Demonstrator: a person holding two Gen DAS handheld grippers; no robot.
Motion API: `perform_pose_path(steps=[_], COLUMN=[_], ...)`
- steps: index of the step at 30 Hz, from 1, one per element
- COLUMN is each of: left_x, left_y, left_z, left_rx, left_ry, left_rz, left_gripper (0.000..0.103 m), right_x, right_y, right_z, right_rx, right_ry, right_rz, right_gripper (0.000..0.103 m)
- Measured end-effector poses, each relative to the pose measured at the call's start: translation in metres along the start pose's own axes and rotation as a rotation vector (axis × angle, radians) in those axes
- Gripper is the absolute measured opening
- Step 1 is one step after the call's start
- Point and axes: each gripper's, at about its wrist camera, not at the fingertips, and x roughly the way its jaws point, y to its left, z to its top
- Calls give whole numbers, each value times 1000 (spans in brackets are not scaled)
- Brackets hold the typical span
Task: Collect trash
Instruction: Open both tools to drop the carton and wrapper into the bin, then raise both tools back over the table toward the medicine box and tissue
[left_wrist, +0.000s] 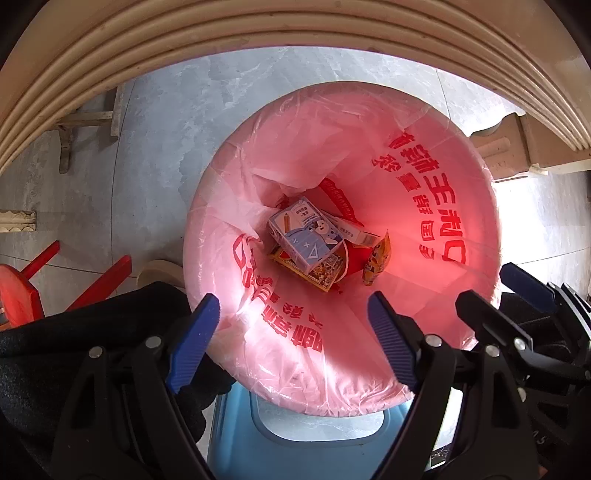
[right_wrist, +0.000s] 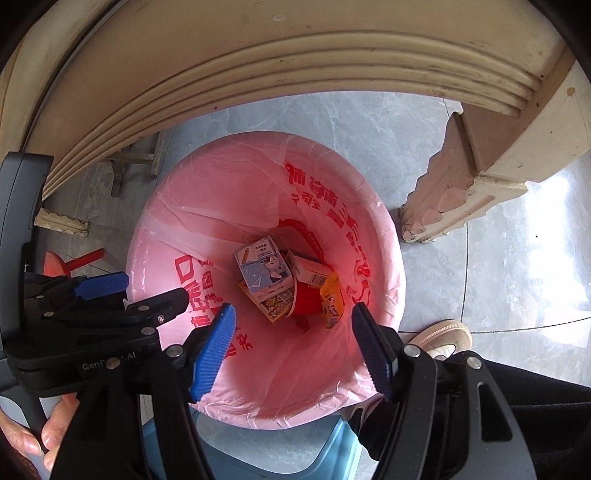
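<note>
A bin lined with a pink bag with red print (left_wrist: 424, 155) (right_wrist: 207, 206) stands on the floor below both grippers. At its bottom lie a pale blue carton (left_wrist: 304, 236) (right_wrist: 262, 269), a white box (left_wrist: 352, 230) (right_wrist: 308, 271), a yellow snack packet (left_wrist: 376, 260) (right_wrist: 330, 299), a red cup (right_wrist: 306, 299) and a printed wrapper (left_wrist: 321, 275) (right_wrist: 273, 304). My left gripper (left_wrist: 291, 339) hangs open and empty over the bin. My right gripper (right_wrist: 291, 347) is also open and empty over the bin; it shows at the right of the left wrist view (left_wrist: 517, 291).
A cream carved table edge (left_wrist: 258, 33) (right_wrist: 295, 66) arches overhead, with its leg (right_wrist: 454, 177) right of the bin. A blue stool (left_wrist: 295, 443) (right_wrist: 258, 454) sits below. A red chair (left_wrist: 22, 291) is at left. A shoe (right_wrist: 443, 338) rests on the grey tile floor (left_wrist: 166, 122).
</note>
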Motion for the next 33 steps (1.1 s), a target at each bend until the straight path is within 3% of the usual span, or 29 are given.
perform_pose_path(steps=[12, 20, 23, 26, 28, 33], left_x=[-14, -51, -79, -118, -152, -235], left_y=[1, 4, 10, 19, 24, 32], left_z=[-8, -26, -34, -40, -41, -30], left_rx=[6, 26, 35, 49, 65, 106], left_ry=[-36, -92, -106, -134, -168, -215], left_rz=[21, 60, 62, 52, 55, 67], left_gripper=[81, 81, 81, 81, 81, 82], right_x=[-12, -40, -64, -95, -124, -194], right_y=[6, 20, 26, 30, 33, 46], right_z=[-4, -13, -17, -17, -14, 10], right_rx=[-27, -81, -93, -95, -111, -204], right_ry=[-32, -81, -110, -138, -174, -227], right_rz=[-12, -48, -24, 19, 48, 9], right_gripper=[65, 65, 65, 81, 81, 91])
